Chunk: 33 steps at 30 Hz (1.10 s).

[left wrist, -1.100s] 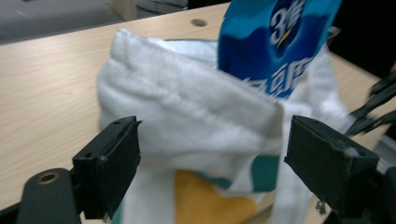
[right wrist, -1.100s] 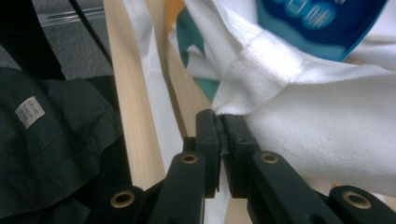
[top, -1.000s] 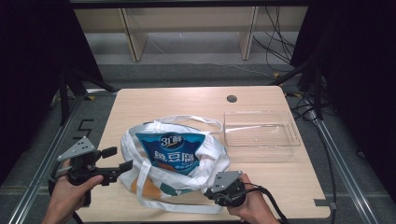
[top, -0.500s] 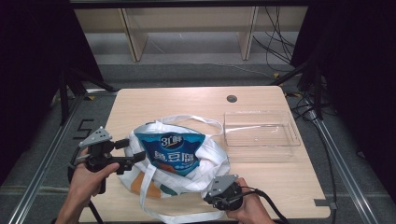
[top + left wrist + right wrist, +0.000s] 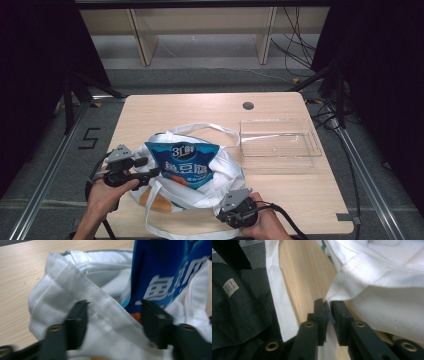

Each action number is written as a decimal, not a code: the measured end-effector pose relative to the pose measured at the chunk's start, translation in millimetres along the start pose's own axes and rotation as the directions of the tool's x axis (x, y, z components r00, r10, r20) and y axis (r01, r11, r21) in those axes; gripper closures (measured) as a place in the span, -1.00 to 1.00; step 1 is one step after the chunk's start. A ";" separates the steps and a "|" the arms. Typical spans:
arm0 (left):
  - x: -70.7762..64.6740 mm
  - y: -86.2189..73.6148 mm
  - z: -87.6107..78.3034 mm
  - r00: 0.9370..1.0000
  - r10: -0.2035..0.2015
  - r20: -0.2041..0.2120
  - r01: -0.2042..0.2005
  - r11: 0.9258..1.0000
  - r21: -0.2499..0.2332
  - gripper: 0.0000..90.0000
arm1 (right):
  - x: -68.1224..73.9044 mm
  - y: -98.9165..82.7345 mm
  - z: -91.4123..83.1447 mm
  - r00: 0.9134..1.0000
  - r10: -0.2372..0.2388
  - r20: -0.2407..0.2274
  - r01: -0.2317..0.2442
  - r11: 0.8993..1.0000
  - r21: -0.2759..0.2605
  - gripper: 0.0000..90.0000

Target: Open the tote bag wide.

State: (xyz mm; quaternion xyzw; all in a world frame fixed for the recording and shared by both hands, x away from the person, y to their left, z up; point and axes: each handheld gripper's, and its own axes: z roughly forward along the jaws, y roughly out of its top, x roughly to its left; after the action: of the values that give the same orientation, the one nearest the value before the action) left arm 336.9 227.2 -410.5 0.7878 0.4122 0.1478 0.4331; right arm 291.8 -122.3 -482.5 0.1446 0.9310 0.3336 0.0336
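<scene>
Snack packet (image 5: 186,165) printed "3L" sits in white tote (image 5: 220,172); right claw (image 5: 328,305) pinches tote, left claw (image 5: 113,315) wide.

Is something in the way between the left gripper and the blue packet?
Yes. A fold of the white bag lies across the open jaws of the left gripper, in front of the blue packet, which stands inside the bag just behind that fold.

Light wooden desk (image 5: 165,107) at centre frame. White cloth bag (image 5: 210,187) at lower centre, blue snack packet (image 5: 186,162) standing out of its mouth. Clear plastic tray (image 5: 278,145) right of centre, just beside the bag's handle. Left gripper (image 5: 142,170) at lower left, jaws against the bag's edge. Right gripper (image 5: 235,210) at bottom centre, touching the bag's near edge. Shelving legs along the top.
</scene>
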 end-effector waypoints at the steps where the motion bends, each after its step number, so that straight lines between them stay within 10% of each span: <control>1: -1.1 -3.6 2.3 1.000 0.001 0.009 -0.001 1.000 -0.001 0.14 | -0.1 -0.4 -0.4 1.000 0.019 -0.002 -0.019 1.000 0.003 0.72; 8: 4.9 -24.4 9.9 0.998 0.066 0.004 -0.066 0.997 0.044 0.70 | -5.9 0.9 -13.0 0.999 0.046 -0.017 -0.046 0.999 0.007 0.32; 12: 6.8 -34.2 14.3 0.998 0.065 0.006 -0.065 0.995 0.071 0.80 | -16.7 5.3 -51.6 0.994 0.094 0.063 -0.089 0.993 -0.081 0.14; 16: 6.3 -42.6 15.9 0.998 0.060 0.009 -0.060 0.995 0.076 0.83 | -33.6 4.1 -80.5 0.970 0.204 0.131 -0.175 0.964 -0.202 -0.04; 22: 6.1 -48.8 14.4 0.999 0.042 0.013 -0.043 0.997 0.070 0.83 | -52.8 13.2 -96.1 0.911 0.357 0.206 -0.282 0.904 -0.323 -0.18; 25: 6.4 -50.5 14.5 0.999 0.045 0.020 -0.046 0.997 0.060 0.83 | -65.3 27.9 -90.3 0.910 0.360 0.204 -0.275 0.895 -0.351 -0.20; 29: 7.5 -51.5 14.1 0.998 0.063 0.020 -0.065 0.995 0.077 0.83 | -77.3 38.3 -77.5 0.894 0.392 0.218 -0.316 0.896 -0.313 -0.06; 33: 7.1 -54.3 15.3 0.998 0.051 0.033 -0.053 0.996 0.072 0.83 | -84.7 30.7 -61.1 0.909 0.350 0.224 -0.303 0.927 -0.218 0.47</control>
State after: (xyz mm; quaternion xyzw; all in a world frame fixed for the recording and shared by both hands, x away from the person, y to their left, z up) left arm 322.0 239.6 -463.9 0.8158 0.3899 0.1315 0.4063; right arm 370.6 -161.8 -418.7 0.3377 0.8472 0.3948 0.1114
